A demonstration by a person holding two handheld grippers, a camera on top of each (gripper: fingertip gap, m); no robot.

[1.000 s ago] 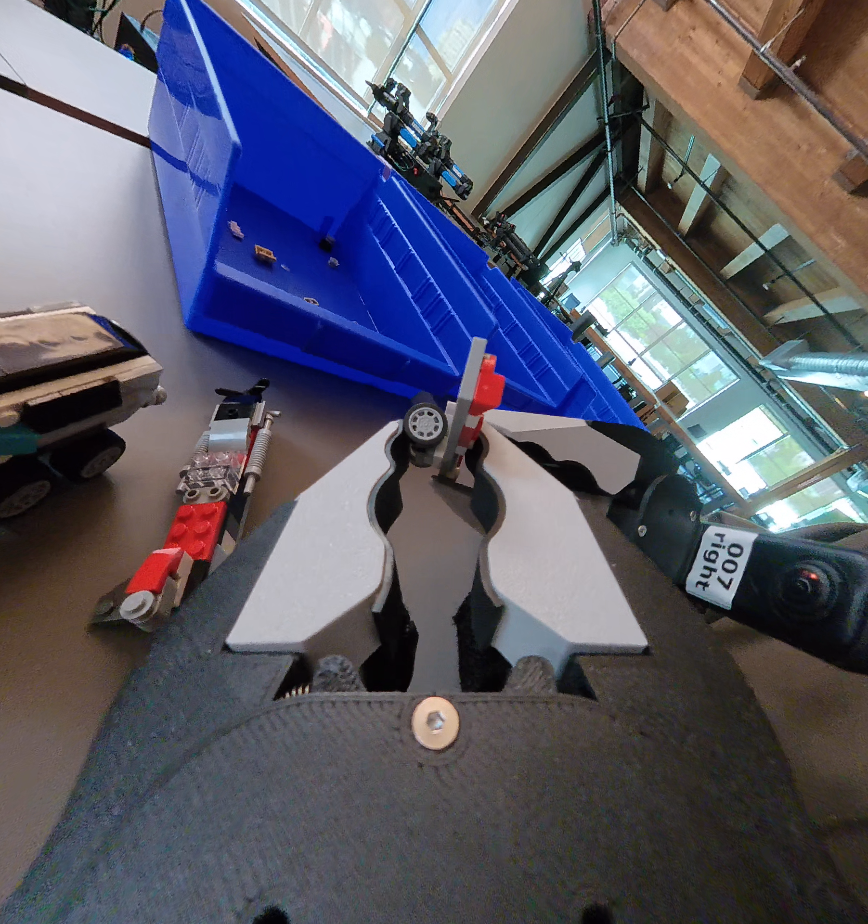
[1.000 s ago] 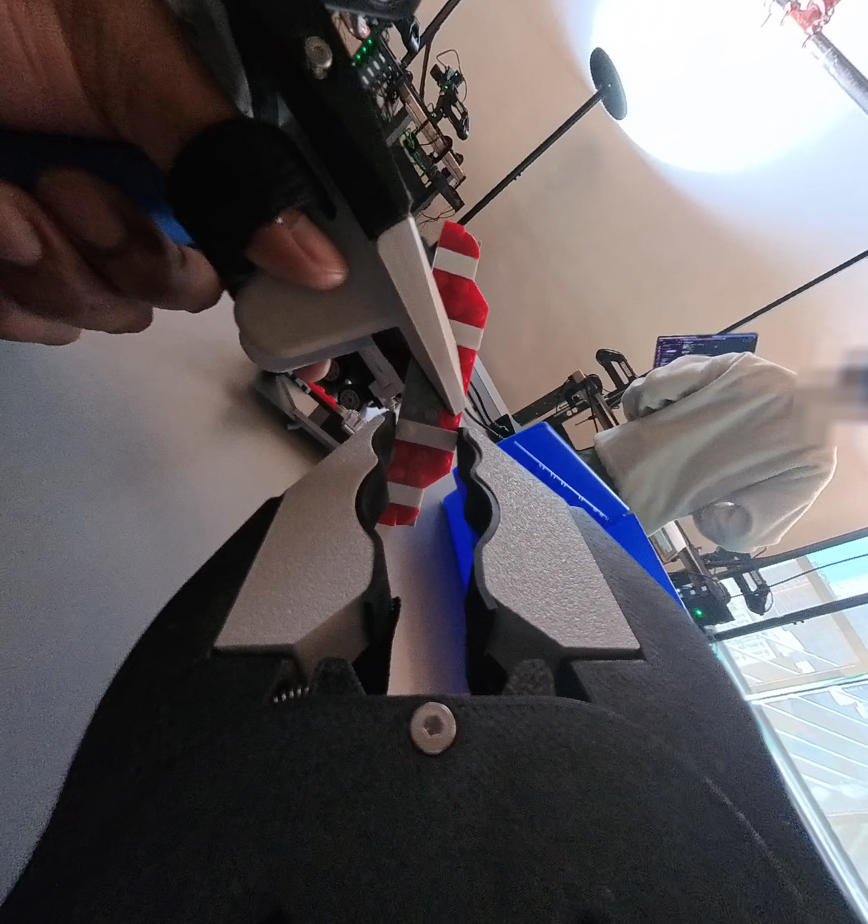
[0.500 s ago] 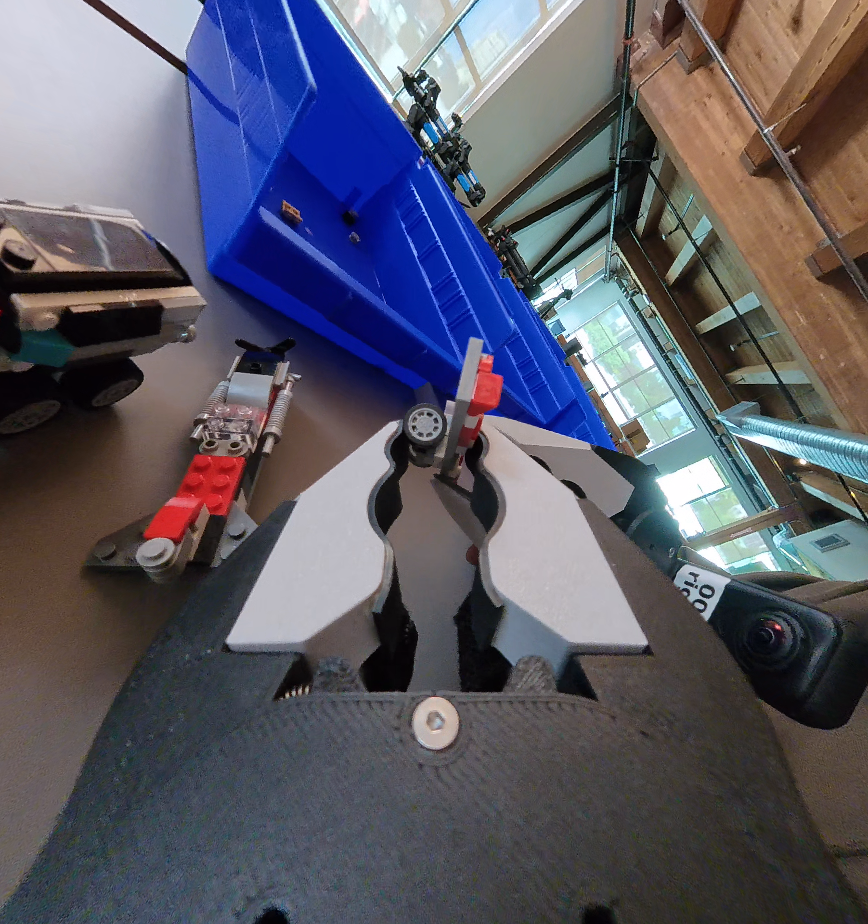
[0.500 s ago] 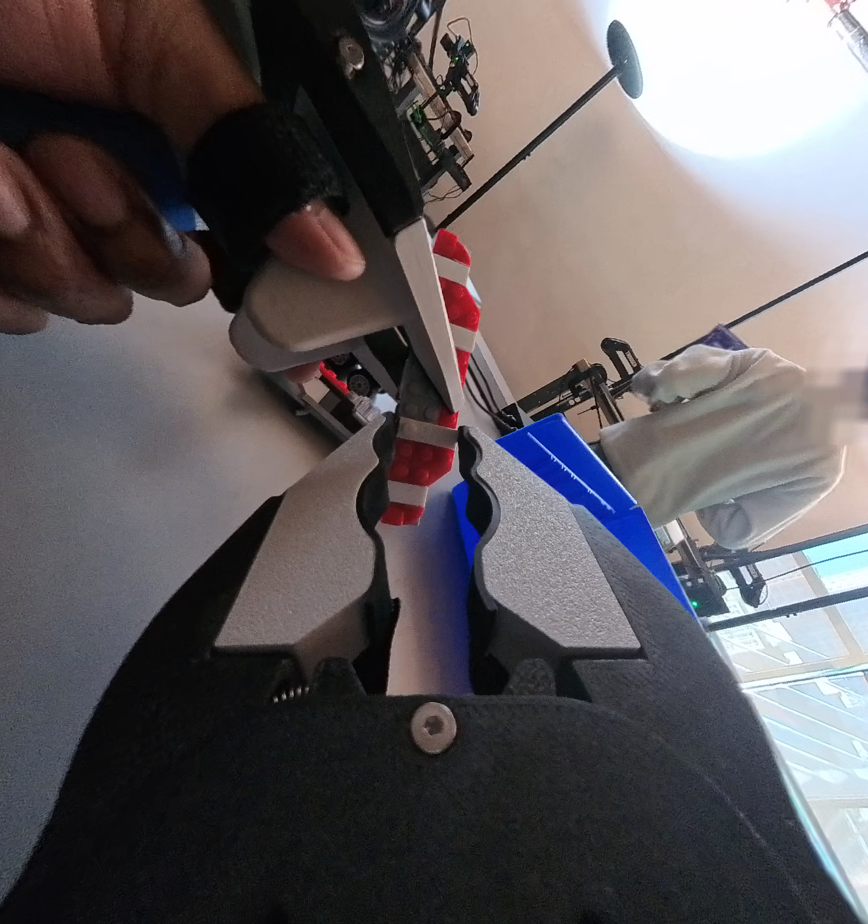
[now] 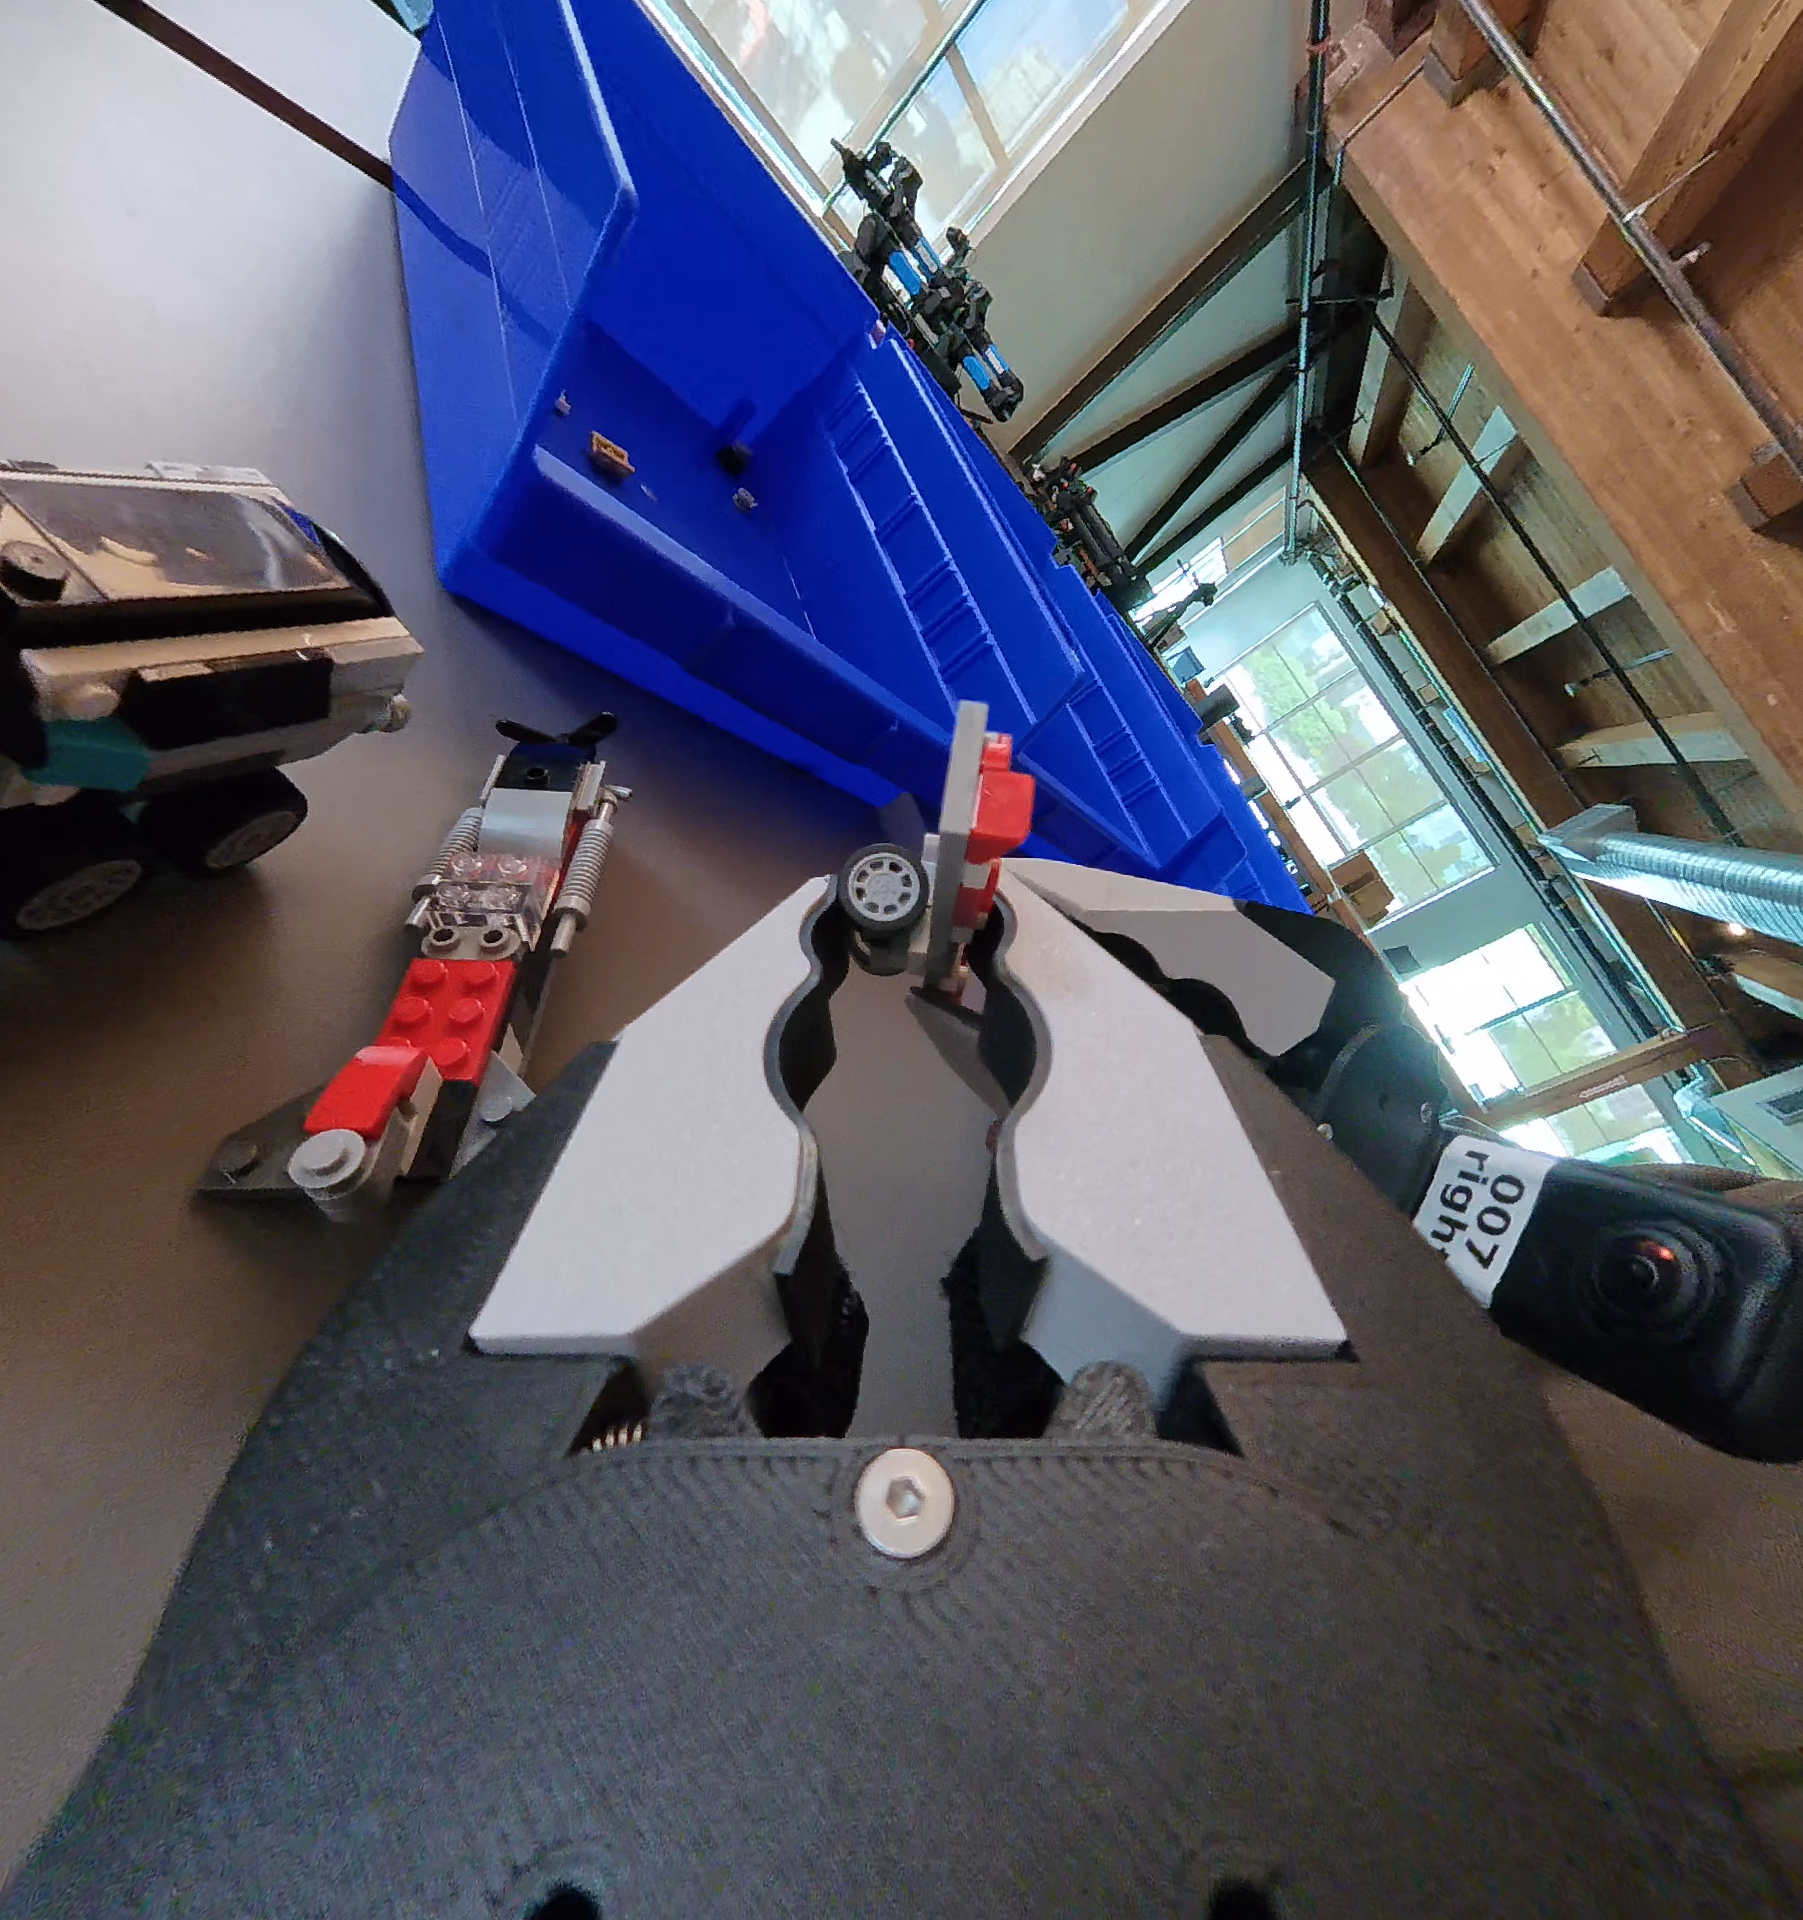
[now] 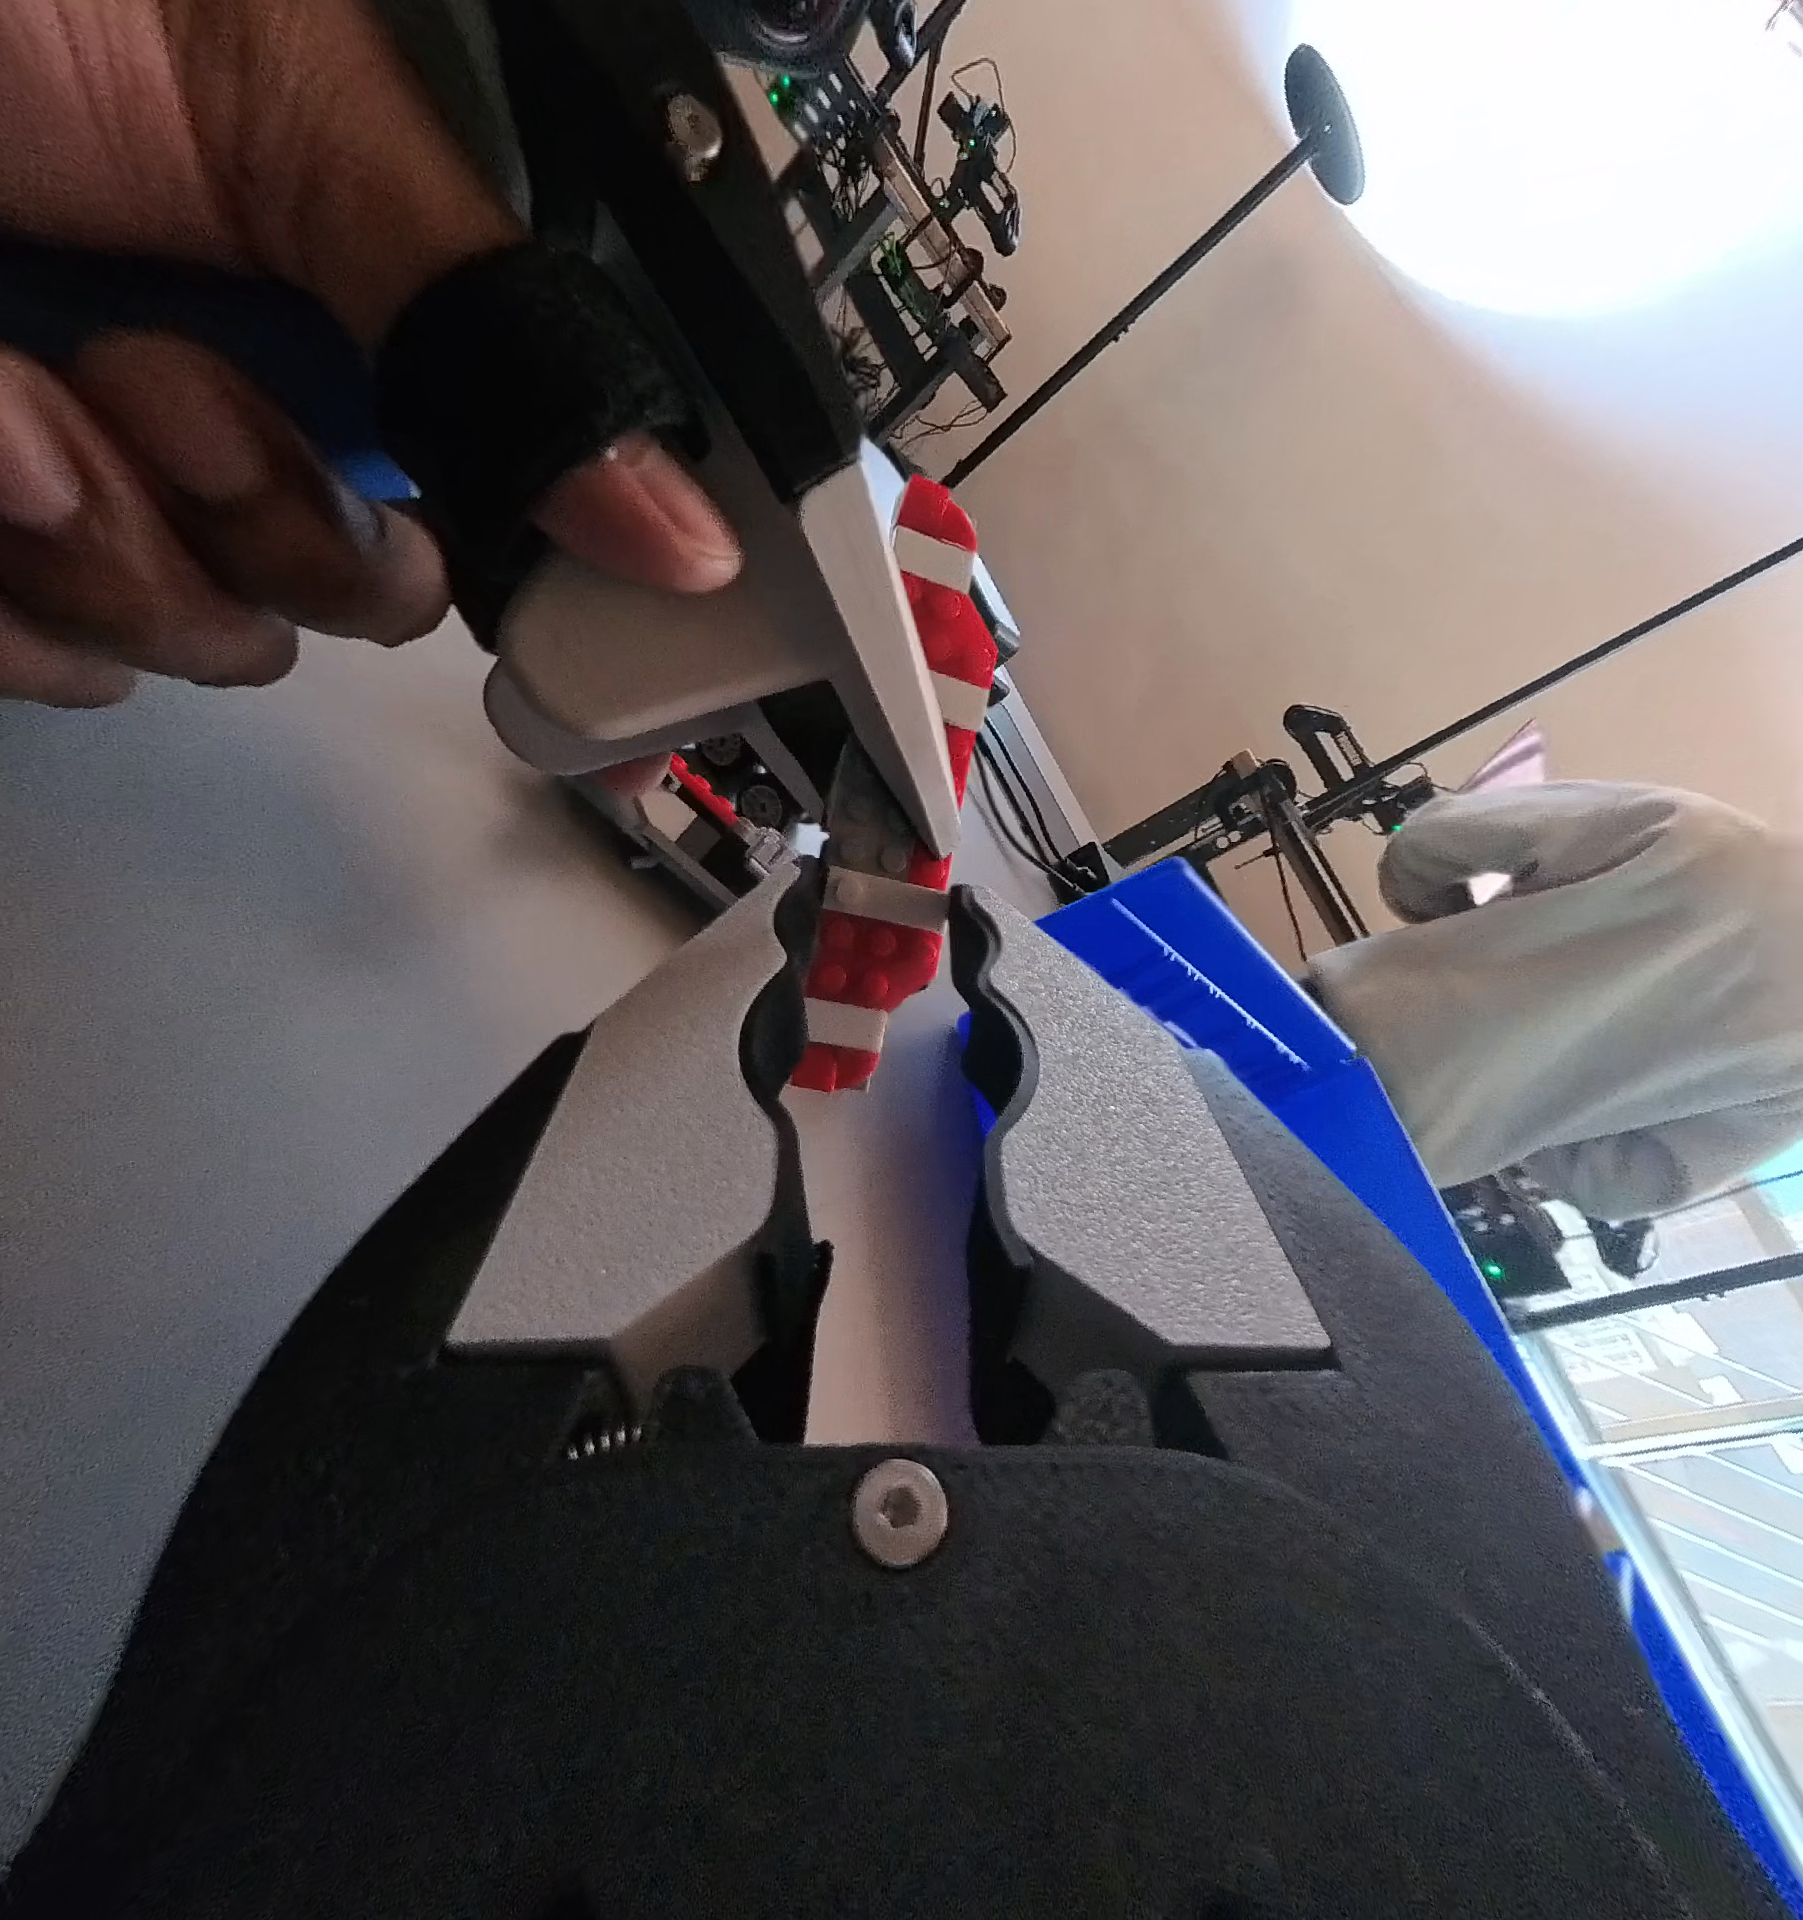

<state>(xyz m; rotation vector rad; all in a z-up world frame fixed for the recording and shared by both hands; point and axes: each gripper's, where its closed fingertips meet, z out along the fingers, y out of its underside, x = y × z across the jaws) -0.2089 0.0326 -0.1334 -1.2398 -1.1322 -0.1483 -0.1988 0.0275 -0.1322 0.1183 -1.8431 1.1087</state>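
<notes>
Clamping one small red-and-white brick assembly (image 6: 881, 966) aloft between them, left gripper (image 5: 912, 914) at its wheel end and right gripper (image 6: 871, 914) narrowly shut across the striped plate, risks twisting the bricks apart over the grey table (image 5: 149, 1039).

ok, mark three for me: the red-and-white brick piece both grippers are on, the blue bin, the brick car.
red-and-white brick piece (image 6: 881, 961), right wrist view, red studded face between the fingertips
blue bin (image 5: 523, 312), left wrist view, outer side wall
brick car (image 5: 149, 551), left wrist view, dark windscreen
</notes>
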